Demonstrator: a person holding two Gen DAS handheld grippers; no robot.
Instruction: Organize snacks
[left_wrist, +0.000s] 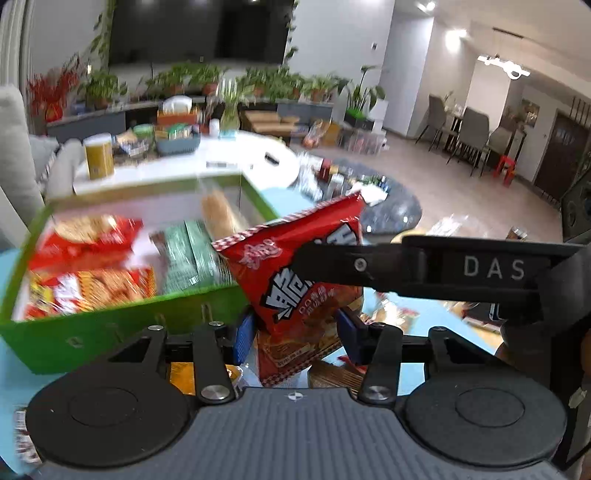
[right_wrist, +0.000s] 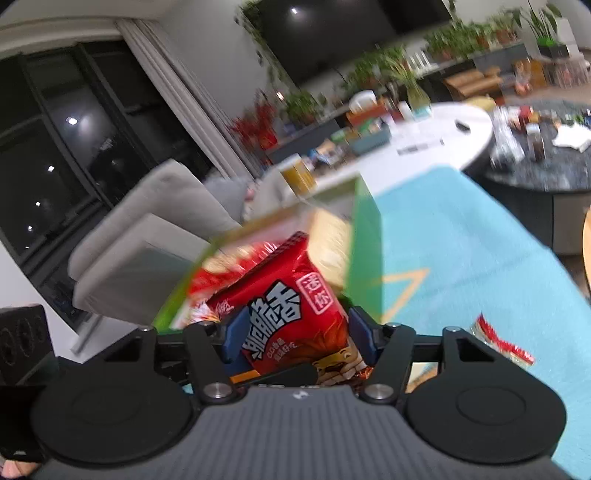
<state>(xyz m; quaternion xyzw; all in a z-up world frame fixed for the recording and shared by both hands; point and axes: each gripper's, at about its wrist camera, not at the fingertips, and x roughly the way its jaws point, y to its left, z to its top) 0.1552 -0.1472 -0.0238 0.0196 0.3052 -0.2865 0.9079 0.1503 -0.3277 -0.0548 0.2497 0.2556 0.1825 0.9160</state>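
A red snack bag with white characters stands between the blue pads of my left gripper, which is shut on its lower part. One black finger of my right gripper reaches in from the right across the bag's middle. In the right wrist view, what looks like the same red bag fills the gap of my right gripper, whose pads press on its sides. A green box sits just left of and behind the bag. It holds red, green and beige snack packs. The box also shows behind the bag in the right wrist view.
A light blue cloth covers the surface under the box. A loose red-edged packet lies on it to the right. Beyond are a white round table with a yellow canister, a dark round table, and a grey sofa.
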